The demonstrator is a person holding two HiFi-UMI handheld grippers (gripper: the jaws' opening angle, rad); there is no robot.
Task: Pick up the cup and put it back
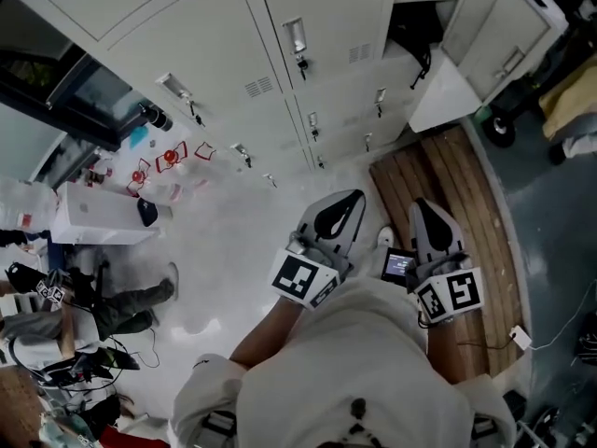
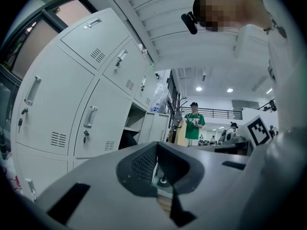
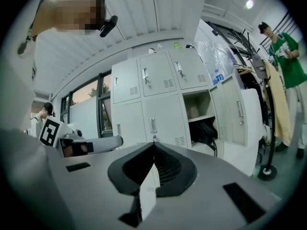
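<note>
No cup shows plainly in any view. In the head view both grippers are held close to the person's chest and point toward a bank of grey lockers [image 1: 280,73]. My left gripper [image 1: 353,197] has its jaws together with nothing between them, and in its own view the left gripper [image 2: 156,144] aims at the locker doors [image 2: 91,123]. My right gripper [image 1: 420,205] is shut too. The right gripper [image 3: 153,144] faces an open locker compartment [image 3: 201,111] that holds a small tan thing I cannot identify. A white slip [image 3: 149,190] stands at the base of its jaws.
A wooden platform [image 1: 466,203] lies on the floor under the right gripper, beside an open locker door [image 1: 446,96]. A white box [image 1: 93,217] and clutter sit at the left. A person in a green shirt [image 2: 194,123] stands farther off, near a coat rack [image 3: 268,104].
</note>
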